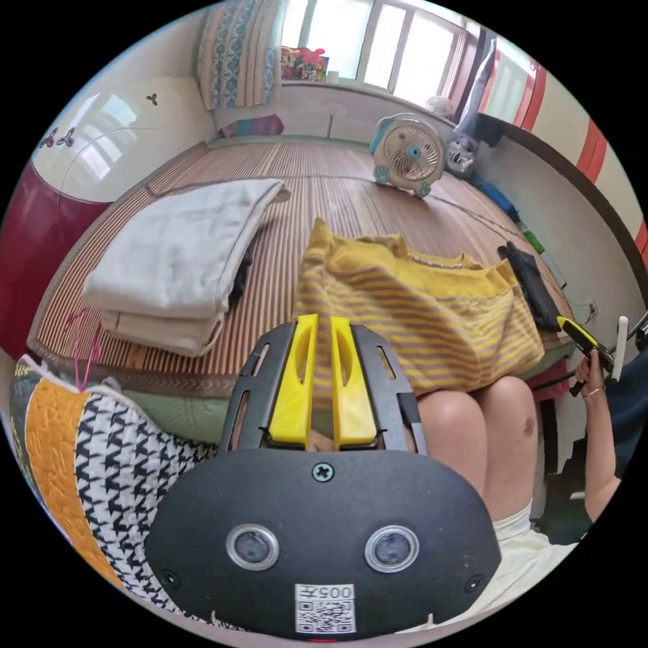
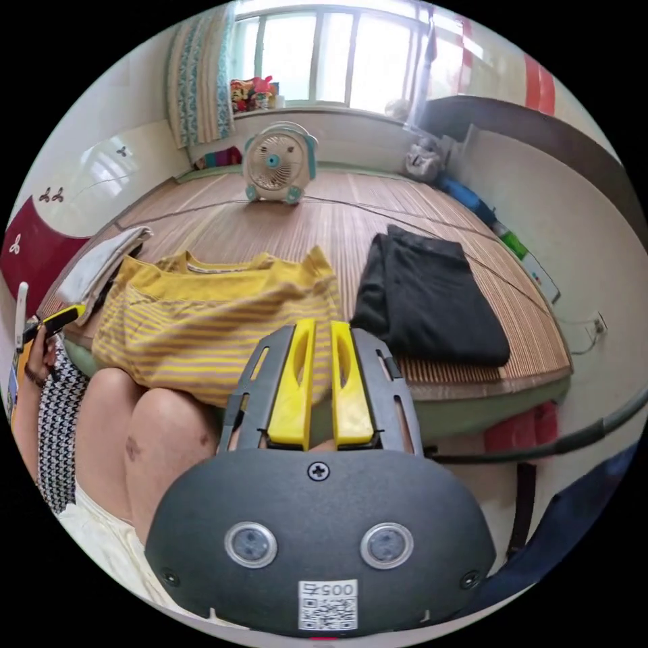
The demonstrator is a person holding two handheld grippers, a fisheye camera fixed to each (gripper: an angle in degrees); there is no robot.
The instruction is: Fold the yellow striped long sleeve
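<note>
The yellow striped long sleeve (image 1: 432, 317) lies on the bamboo mat (image 1: 304, 175), sleeves folded in, collar away from me. Its hem hangs over the mat's front edge onto a person's bare knees (image 1: 472, 432). My left gripper (image 1: 322, 318) is raised in front of the shirt's left side, jaws together with nothing between them. My right gripper (image 2: 322, 324) is held off the shirt's (image 2: 202, 317) right corner, jaws together and empty. A hand holds each gripper just outside the garment: the right gripper (image 1: 584, 341) and the left gripper (image 2: 57, 318).
A folded cream blanket (image 1: 175, 256) lies left of the shirt, a folded black garment (image 2: 432, 297) right of it. A small fan (image 2: 273, 162) stands at the back with its cord across the mat. A patterned quilted cushion (image 1: 88, 459) sits at the near left.
</note>
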